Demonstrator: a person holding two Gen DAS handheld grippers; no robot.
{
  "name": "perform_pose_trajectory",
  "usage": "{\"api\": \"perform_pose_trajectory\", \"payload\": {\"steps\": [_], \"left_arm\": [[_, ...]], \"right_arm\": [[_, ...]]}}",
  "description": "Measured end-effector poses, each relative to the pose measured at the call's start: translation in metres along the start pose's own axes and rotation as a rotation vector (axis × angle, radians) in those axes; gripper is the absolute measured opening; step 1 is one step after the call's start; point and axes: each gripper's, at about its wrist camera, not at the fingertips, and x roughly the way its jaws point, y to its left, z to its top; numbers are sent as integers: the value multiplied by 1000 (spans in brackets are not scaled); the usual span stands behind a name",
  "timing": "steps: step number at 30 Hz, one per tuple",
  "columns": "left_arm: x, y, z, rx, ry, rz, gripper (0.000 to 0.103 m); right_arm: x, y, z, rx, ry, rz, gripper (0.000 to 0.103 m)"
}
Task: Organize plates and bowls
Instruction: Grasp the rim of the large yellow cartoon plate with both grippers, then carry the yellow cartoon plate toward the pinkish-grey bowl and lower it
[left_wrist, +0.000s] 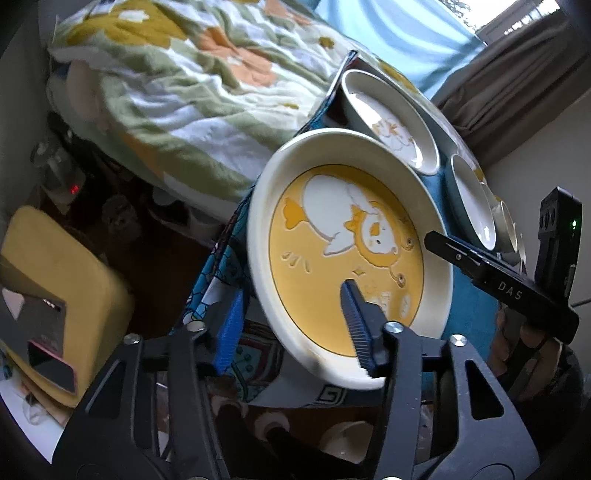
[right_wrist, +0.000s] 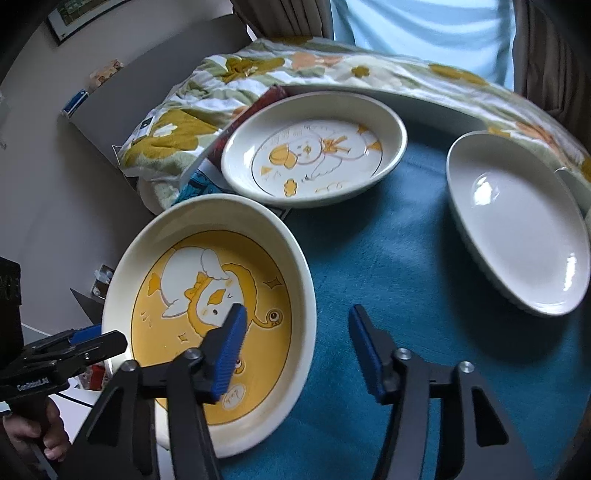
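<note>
left wrist view:
left tool (left_wrist: 291, 325): fingers straddle the near rim of the yellow plate (left_wrist: 347, 251); one blue pad lies over the plate's inner face, the other sits outside and below the rim. Looks like a pinch on the rim, though contact on the outer pad is hidden.
plate attitude: tilted, far edge up toward the duck plate (left_wrist: 388, 122), near edge hanging off the bench (left_wrist: 465, 295) edge over the floor.
right tool (left_wrist: 498, 284): comes in from the right, tip at the plate's right rim. Spread not readable here.
others: duck plate beyond, white plate (left_wrist: 472, 199) to its right, both flat on the blue cloth.

right wrist view:
right tool (right_wrist: 295, 343): spread wide, holding nothing. Left pad over the yellow plate's (right_wrist: 207, 317) interior, right pad over bare cloth (right_wrist: 388, 251); the plate's right rim runs between them.
left tool (right_wrist: 74, 343): at the plate's far-left rim, so opposite side.
targets: duck plate (right_wrist: 314, 155) straight ahead past the yellow one; white plate (right_wrist: 517, 229) ahead-right.

key relation: the yellow plate lies left of the right tool's axis, rim already inside its gap. My read: left has the plate, and right is placed to close on the opposite rim.
stack direction: forward, toward the duck plate.
</note>
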Motion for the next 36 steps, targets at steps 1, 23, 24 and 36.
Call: {"api": "perform_pose_trajectory", "payload": {"steps": [1, 23, 24, 36], "left_arm": [[3, 3, 1, -8, 6, -3, 32], [5, -15, 4, 139, -35, 134, 15], [4, -19, 4, 152, -40, 141, 15], [-4, -80, -3, 313, -69, 100, 16]], "right_arm": [[4, -1, 2, 4, 5, 6, 39], [7, -3, -5, -2, 13, 44, 16], [5, -2, -5, -2, 2, 40, 16], [-47, -22, -31, 78, -134, -43, 16]]}}
